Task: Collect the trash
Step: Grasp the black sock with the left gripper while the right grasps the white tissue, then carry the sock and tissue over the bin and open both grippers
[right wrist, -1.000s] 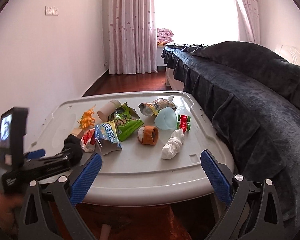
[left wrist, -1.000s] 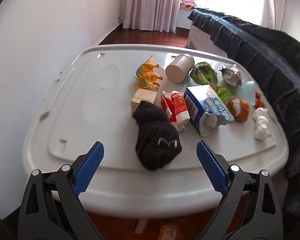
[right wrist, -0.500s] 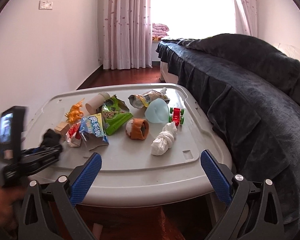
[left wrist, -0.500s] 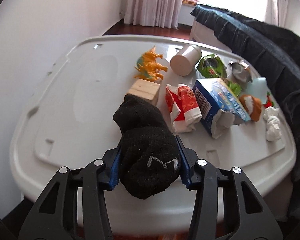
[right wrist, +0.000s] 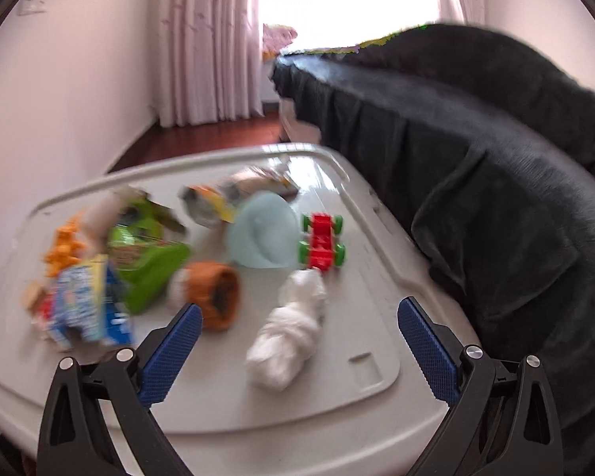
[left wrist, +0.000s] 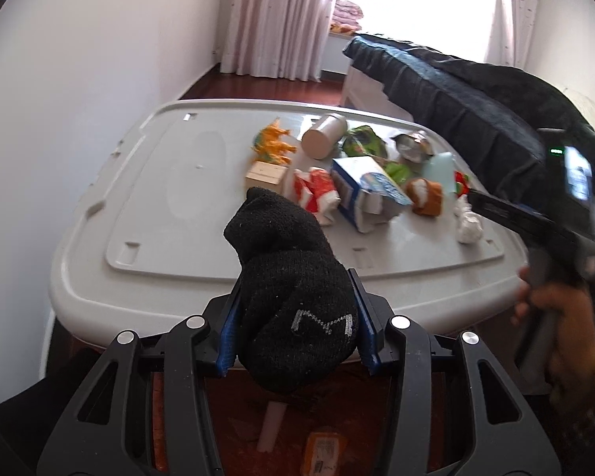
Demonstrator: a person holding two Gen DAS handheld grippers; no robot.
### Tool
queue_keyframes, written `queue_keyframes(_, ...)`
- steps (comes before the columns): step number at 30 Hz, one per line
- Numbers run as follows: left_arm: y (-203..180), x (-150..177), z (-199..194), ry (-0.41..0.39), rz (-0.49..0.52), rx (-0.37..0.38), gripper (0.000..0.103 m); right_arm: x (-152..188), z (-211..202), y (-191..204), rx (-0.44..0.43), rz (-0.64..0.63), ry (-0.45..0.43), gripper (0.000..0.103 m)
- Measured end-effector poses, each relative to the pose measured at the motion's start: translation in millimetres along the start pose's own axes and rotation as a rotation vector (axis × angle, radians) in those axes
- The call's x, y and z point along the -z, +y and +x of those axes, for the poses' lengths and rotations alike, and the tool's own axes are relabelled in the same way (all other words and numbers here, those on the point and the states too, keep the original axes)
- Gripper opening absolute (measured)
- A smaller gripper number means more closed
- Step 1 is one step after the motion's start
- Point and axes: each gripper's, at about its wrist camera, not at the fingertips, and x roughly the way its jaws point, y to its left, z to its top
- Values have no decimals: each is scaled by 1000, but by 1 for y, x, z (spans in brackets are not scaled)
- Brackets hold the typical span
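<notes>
My left gripper [left wrist: 294, 277] is shut on a black sock [left wrist: 281, 238], held up off the near edge of the white table [left wrist: 170, 198]. Trash lies further back: a blue-white carton [left wrist: 361, 190], a red-white wrapper [left wrist: 313, 194], a green bag [left wrist: 363, 141], a paper cup [left wrist: 323, 139] and a foil pouch [left wrist: 412, 144]. My right gripper [right wrist: 299, 305] stands open low over the table. A white crumpled wad [right wrist: 289, 337] lies between and just below its blue fingers [right wrist: 170, 353], untouched. The right wrist view is blurred by motion.
Toys sit among the trash: an orange dinosaur [left wrist: 273, 144], a wooden block [left wrist: 265, 172], a red car [right wrist: 321, 242], a pale blue bowl [right wrist: 261, 230] and an orange-brown sock roll [right wrist: 214, 293]. A dark-covered bed [right wrist: 476, 158] runs along the table's right side. A hand [left wrist: 551, 309] shows at right.
My left gripper shut on the black sock and drew it up and back off the table. My right gripper came forward and down, close over the white wad.
</notes>
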Motion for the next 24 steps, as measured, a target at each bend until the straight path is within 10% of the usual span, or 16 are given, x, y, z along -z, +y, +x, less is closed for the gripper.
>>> queue_keyframes(5, -6, 0, 3, -4, 16, 20, 46, -1, 25, 5, 19, -61, 55, 90)
queue_keyframes(12, -3, 1, 10, 21, -6, 25, 46, 6, 39, -2, -65, -33, 122, 38)
queue_keyframes(24, -21, 9, -12, 15, 39, 58, 46, 15, -61, -8, -167, -49, 33, 37)
